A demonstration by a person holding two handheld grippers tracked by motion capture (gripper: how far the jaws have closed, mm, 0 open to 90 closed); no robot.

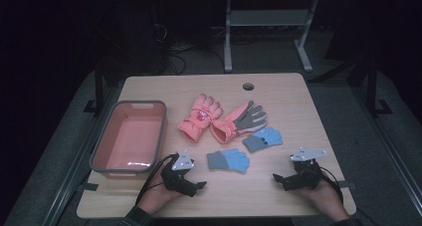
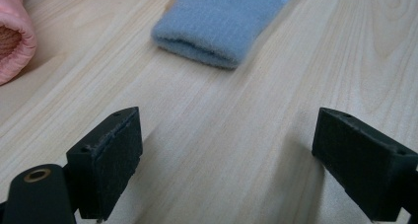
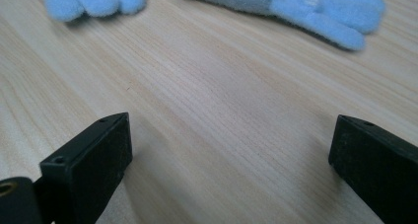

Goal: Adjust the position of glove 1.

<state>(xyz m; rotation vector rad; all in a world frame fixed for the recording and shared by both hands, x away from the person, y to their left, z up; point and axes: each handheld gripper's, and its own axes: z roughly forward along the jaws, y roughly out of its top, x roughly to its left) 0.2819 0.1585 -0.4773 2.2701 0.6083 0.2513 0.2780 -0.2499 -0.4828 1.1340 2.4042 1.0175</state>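
While both pairs of jaws stand wide and empty over bare wood, the left gripper [image 1: 199,184] faces the near blue glove [image 1: 229,160], lying close ahead. Nothing is picked yet; next, I'd say, grab its cuff for the bin [image 1: 102,160].

left gripper [image 1: 199,185]: black, grey three-cornered plate, black cable | right gripper [image 1: 276,178]: same build | dark cuff

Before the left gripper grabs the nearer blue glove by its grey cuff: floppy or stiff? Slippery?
Probably floppy: the nearer blue glove lies flat and limp, so its fingers would likely dangle. Its grey cuff looks fuzzy knit, so probably not slippery. Likely light and not fragile.
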